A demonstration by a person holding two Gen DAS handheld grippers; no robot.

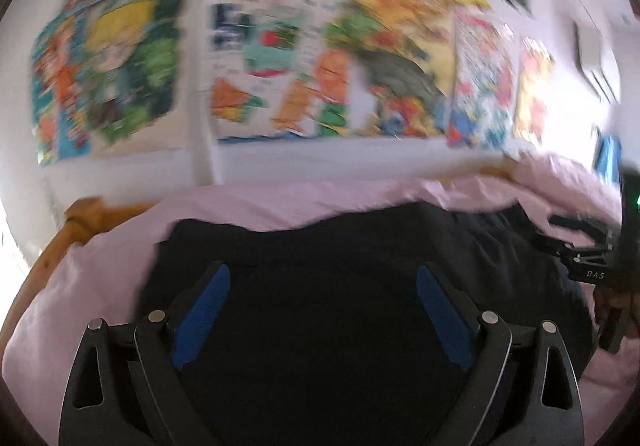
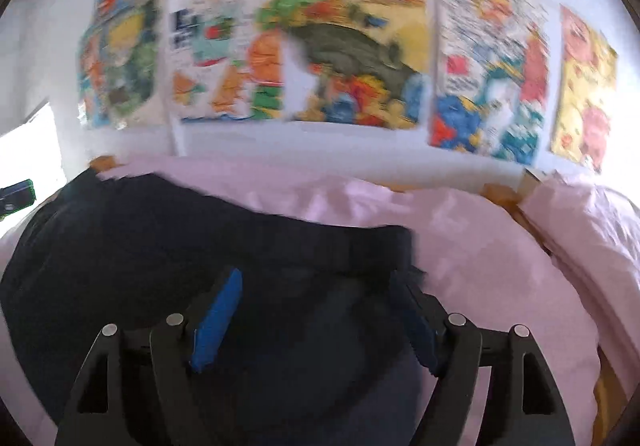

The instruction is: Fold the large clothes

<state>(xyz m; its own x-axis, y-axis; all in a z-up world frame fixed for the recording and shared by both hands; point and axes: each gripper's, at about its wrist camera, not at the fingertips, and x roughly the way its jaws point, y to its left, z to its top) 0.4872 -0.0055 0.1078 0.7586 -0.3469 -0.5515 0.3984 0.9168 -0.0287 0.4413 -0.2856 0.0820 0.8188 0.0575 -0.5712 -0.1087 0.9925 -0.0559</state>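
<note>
- Left wrist view is showing the left gripper (image 1: 322, 288) hanging over the dark garment (image 1: 320, 326), its blue pads (image 1: 202, 316) standing wide apart with nothing pinched between them.
- The garment is lying spread on the pink bedding (image 1: 280, 201), against a wall of bright posters (image 1: 280, 65); the wooden bed frame (image 1: 76, 221) is showing at the left.
- At the far right edge of that view, the other tool is reaching in over the cloth.
- In the right wrist view, the right gripper (image 2: 316, 312) is likewise spread and empty, sitting above the garment's (image 2: 200, 246) banded edge (image 2: 360, 246).
- Both pictures are smearing, so seams are hard to read.
- Judging from this, each hand is needing a fresh hold: pick matching corners, pinch only the top layer, lift evenly, and keep the edge taut while folding over.
</note>
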